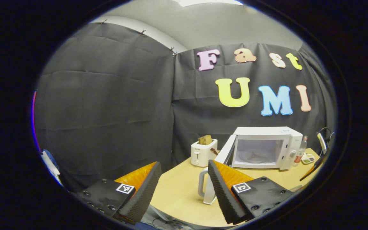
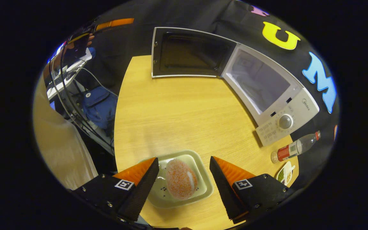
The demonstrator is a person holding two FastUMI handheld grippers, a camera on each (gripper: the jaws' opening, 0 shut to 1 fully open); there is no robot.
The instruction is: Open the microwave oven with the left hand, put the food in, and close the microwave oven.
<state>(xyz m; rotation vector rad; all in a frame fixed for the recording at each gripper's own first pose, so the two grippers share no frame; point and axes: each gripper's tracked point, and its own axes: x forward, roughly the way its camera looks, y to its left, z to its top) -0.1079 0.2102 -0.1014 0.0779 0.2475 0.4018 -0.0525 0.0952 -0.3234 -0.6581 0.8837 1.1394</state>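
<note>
Tray holds orange food, perhaps bread; microwave open; both claws spread.

Right gripper spread over the food on its tray, microwave door open.

My left gripper and right gripper match: orange wedge fingers, black ribbed pads, black screwed bodies behind, each topped with a square white fiducial tag.
</note>
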